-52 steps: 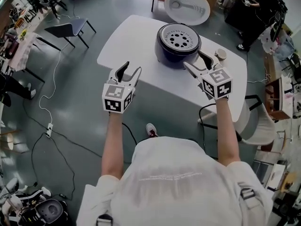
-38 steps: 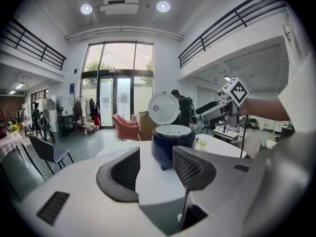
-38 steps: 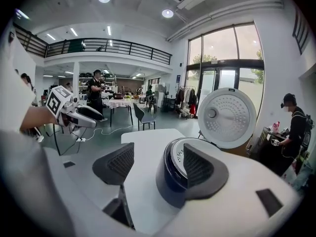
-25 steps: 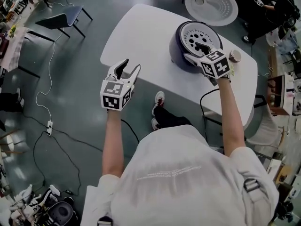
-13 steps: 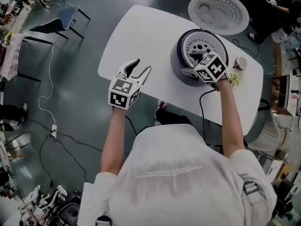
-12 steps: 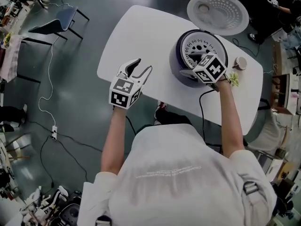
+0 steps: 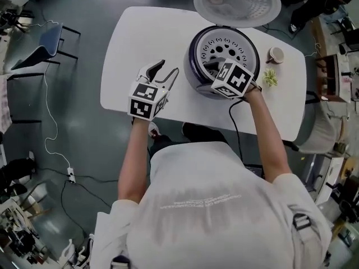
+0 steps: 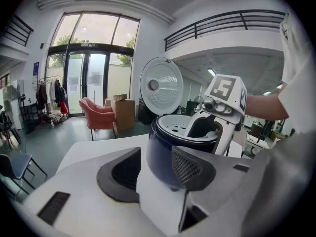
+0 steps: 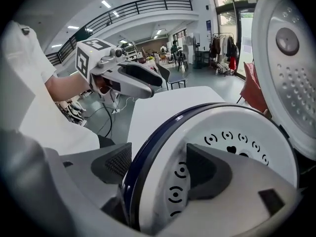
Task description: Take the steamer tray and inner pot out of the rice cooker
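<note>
The dark blue rice cooker [image 7: 193, 66] stands on the white table [image 7: 140, 32] with its lid [image 7: 236, 1] swung up behind it. The white perforated steamer tray [image 7: 224, 46] sits in its mouth; the inner pot is hidden under it. My right gripper [image 7: 212, 76] is at the cooker's near rim. In the right gripper view its jaws have just been opening and straddle the rim: one pad outside the blue wall, the other over the steamer tray [image 9: 237, 137]. It [image 9: 158, 172] is open. My left gripper [image 7: 168, 69] hangs open and empty left of the cooker [image 8: 168, 152].
A small cup [image 7: 275, 55] and a green object [image 7: 270, 78] lie on the table right of the cooker. A chair [image 7: 47, 38] and floor cables [image 7: 50, 128] are to the left. The table's near edge runs under my forearms.
The right gripper came down from above the steamer tray to the cooker's near rim. The left gripper moved right, from off the table's edge toward the cooker.
</note>
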Available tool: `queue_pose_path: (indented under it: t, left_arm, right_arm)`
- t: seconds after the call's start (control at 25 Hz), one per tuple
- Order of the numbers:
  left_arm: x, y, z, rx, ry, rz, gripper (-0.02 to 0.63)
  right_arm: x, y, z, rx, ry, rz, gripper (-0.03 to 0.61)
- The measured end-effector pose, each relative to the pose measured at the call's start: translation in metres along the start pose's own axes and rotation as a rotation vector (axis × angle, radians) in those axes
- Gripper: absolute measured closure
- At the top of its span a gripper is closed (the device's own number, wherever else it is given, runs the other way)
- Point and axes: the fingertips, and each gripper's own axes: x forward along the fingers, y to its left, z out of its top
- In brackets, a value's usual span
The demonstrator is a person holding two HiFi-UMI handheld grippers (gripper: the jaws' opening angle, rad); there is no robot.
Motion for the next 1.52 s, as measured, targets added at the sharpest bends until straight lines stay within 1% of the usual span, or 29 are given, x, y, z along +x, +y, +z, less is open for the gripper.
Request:
queue_pose_path:
  t: [0.12,0.28,0.44,0.52,0.6,0.72,0.8,0.88,0.96,1.12,1.2,1.32,1.36,1.4,1.52]
  left_arm:
    - [0.012,-0.002,-0.002,0.008,0.012,-0.054,0.405]
    - [0.02,0.002,-0.009,0.025,0.032,-0.135,0.405]
    - [0.017,0.008,-0.014,0.039,0.051,-0.187,0.413]
    - [0.017,0.01,-0.012,0.038,0.048,-0.213,0.415]
    - [0.017,0.012,-0.015,0.037,0.053,-0.242,0.419]
    - [0.011,0.018,-0.022,0.048,0.06,-0.276,0.422]
    - [0.006,0.021,-0.023,0.059,0.054,-0.29,0.422]
    - [0.001,0.024,-0.022,0.065,0.046,-0.3,0.422]
    - [-0.003,0.027,-0.02,0.069,0.041,-0.306,0.423]
    - [-0.01,0.034,-0.017,0.075,0.029,-0.312,0.424]
    - [-0.015,0.038,-0.015,0.077,0.019,-0.316,0.425]
    - [-0.023,0.042,-0.012,0.083,0.0,-0.327,0.425]
    - [-0.025,0.045,-0.012,0.085,-0.004,-0.33,0.424]
    - [-0.027,0.047,-0.013,0.086,-0.007,-0.33,0.425]
    - [-0.033,0.054,-0.016,0.08,-0.01,-0.327,0.425]
  right_arm:
    - [0.004,0.001,-0.002,0.024,0.014,-0.006,0.229]
    - [0.008,-0.001,0.001,0.03,0.027,-0.03,0.229]
    - [0.01,-0.003,0.004,0.045,0.025,-0.067,0.229]
    - [0.008,-0.008,0.003,0.07,0.032,-0.101,0.23]
    - [0.006,-0.01,0.003,0.11,0.029,-0.116,0.236]
    - [0.007,-0.007,0.005,0.167,0.026,-0.118,0.276]
    - [0.006,-0.004,0.005,0.213,0.027,-0.125,0.32]
    - [0.003,-0.003,0.003,0.239,0.042,-0.15,0.335]
    - [0.0,-0.002,0.002,0.243,0.06,-0.183,0.346]
    - [-0.009,-0.002,0.002,0.202,0.065,-0.266,0.359]
    - [-0.013,-0.002,0.006,0.199,0.045,-0.285,0.366]
    - [-0.023,-0.005,0.011,0.237,-0.002,-0.29,0.395]
    - [-0.027,-0.007,0.012,0.252,-0.015,-0.298,0.411]
    - [-0.031,-0.01,0.014,0.265,-0.03,-0.312,0.459]
    - [-0.043,-0.013,0.022,0.283,-0.083,-0.349,0.491]
